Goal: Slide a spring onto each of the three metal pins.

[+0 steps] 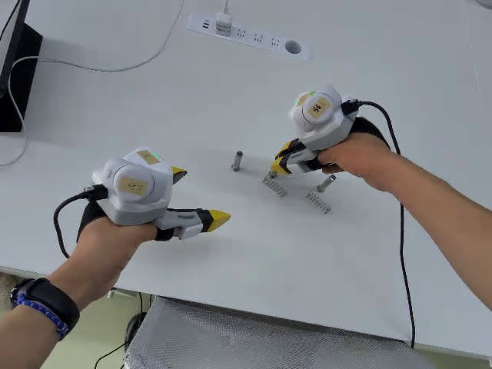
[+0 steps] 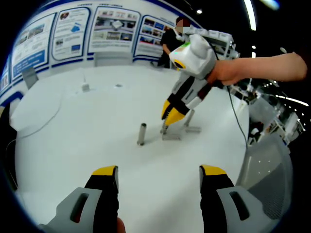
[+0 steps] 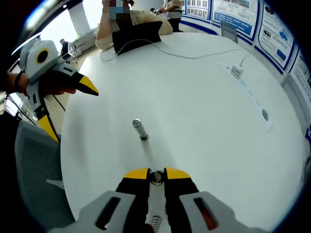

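A bare metal pin [image 1: 237, 160] [image 2: 141, 134] [image 3: 140, 129] stands upright mid-table. My right gripper [image 1: 279, 167] [image 3: 156, 175] is just right of it, shut on the top end of a spring [image 1: 274, 184] [image 3: 155, 222] that slants down to the table beneath the jaws. A second pin [image 1: 326, 183] [image 2: 188, 118] stands further right, with another spring [image 1: 317, 202] [image 2: 193, 129] lying flat beside it. My left gripper [image 1: 198, 197] [image 2: 158, 171] hovers open and holds nothing, to the near left of the pins. The right gripper [image 2: 172, 114] and the left gripper [image 3: 73, 80] each show in the other's view.
A white power strip [image 1: 247, 35] with a plugged-in cable lies at the far edge of the white table [image 1: 254, 254]. A dark box [image 1: 14, 69] sits at the far left. A mesh chair back [image 1: 261, 338] is just below the near edge.
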`<state>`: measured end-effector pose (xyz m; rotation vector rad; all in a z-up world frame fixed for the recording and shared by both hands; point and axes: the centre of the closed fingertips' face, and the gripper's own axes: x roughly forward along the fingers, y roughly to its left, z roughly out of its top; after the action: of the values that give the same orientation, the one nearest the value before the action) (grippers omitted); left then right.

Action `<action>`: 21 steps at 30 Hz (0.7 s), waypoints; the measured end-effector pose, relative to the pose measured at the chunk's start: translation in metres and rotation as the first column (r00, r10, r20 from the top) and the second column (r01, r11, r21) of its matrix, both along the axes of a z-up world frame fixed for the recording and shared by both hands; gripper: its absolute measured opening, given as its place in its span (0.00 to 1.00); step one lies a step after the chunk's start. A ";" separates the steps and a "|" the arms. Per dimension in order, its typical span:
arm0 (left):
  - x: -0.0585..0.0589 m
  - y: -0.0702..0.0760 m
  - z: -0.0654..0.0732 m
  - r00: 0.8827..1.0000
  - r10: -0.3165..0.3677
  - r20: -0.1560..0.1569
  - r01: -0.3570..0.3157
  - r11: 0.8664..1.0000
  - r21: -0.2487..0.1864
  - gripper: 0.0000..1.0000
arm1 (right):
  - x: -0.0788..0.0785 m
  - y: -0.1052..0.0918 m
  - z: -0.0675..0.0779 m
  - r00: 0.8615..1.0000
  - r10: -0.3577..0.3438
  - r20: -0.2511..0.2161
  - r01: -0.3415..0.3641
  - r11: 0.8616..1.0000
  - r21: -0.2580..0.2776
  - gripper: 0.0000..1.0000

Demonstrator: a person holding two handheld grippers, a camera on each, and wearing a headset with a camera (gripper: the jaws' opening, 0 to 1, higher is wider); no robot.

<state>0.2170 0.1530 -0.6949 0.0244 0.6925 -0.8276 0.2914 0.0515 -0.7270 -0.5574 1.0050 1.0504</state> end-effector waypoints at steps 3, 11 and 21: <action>0.000 0.000 0.000 1.000 -0.001 -0.001 0.001 1.000 0.001 0.69 | 0.000 0.000 -0.004 1.000 -0.001 -0.003 0.001 1.000 -0.004 0.13; -0.001 0.000 -0.001 1.000 -0.001 -0.005 0.001 1.000 0.001 0.69 | 0.000 0.000 -0.012 1.000 0.010 0.005 -0.010 1.000 -0.016 0.13; -0.003 -0.001 -0.004 1.000 -0.001 -0.014 0.001 1.000 -0.004 0.69 | 0.000 0.000 -0.017 1.000 0.001 0.005 -0.001 1.000 -0.019 0.13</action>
<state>0.2135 0.1523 -0.6990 0.0159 0.7041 -0.8307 0.2919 0.0511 -0.7436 -0.5761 1.0109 1.0411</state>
